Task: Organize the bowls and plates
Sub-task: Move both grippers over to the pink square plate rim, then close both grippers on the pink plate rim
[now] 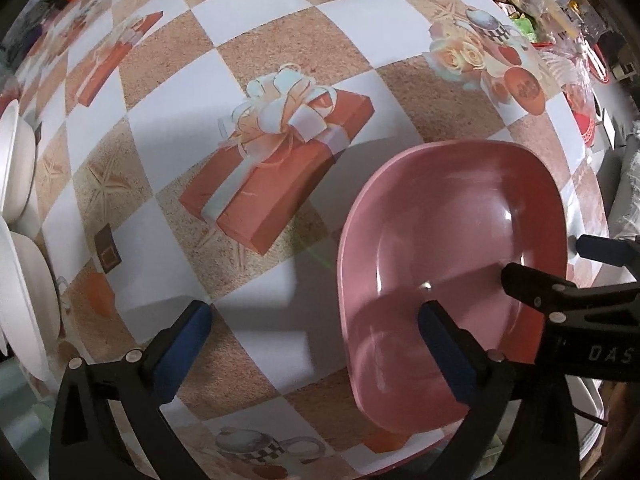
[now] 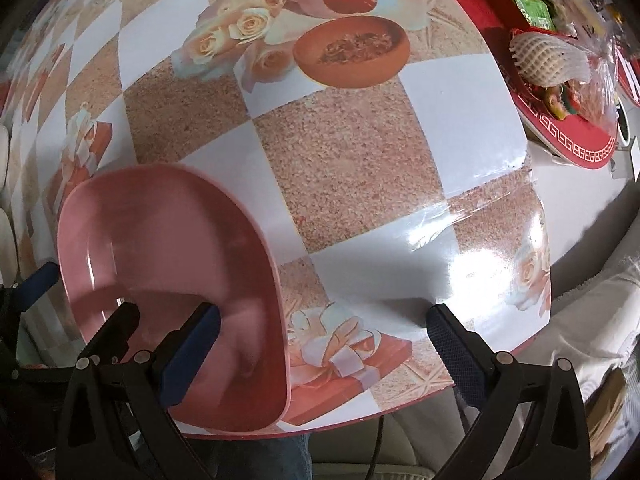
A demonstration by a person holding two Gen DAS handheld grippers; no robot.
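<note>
A pink bowl rests upright on the patterned tablecloth near the table's front edge. My left gripper points down and is open. Its right pad hangs over the bowl's inside and its left pad is outside over the cloth, so the jaws straddle the rim without pressing it. My right gripper is also open, with its left pad over the bowl's inside and its right pad over bare cloth. Each gripper shows in the other's view: the right gripper and the left gripper, at opposite rims.
White plates and bowls stand at the left edge. A red tray with a net-wrapped fruit and packets lies at the far right, with more clutter behind. The table's front edge runs just below the bowl.
</note>
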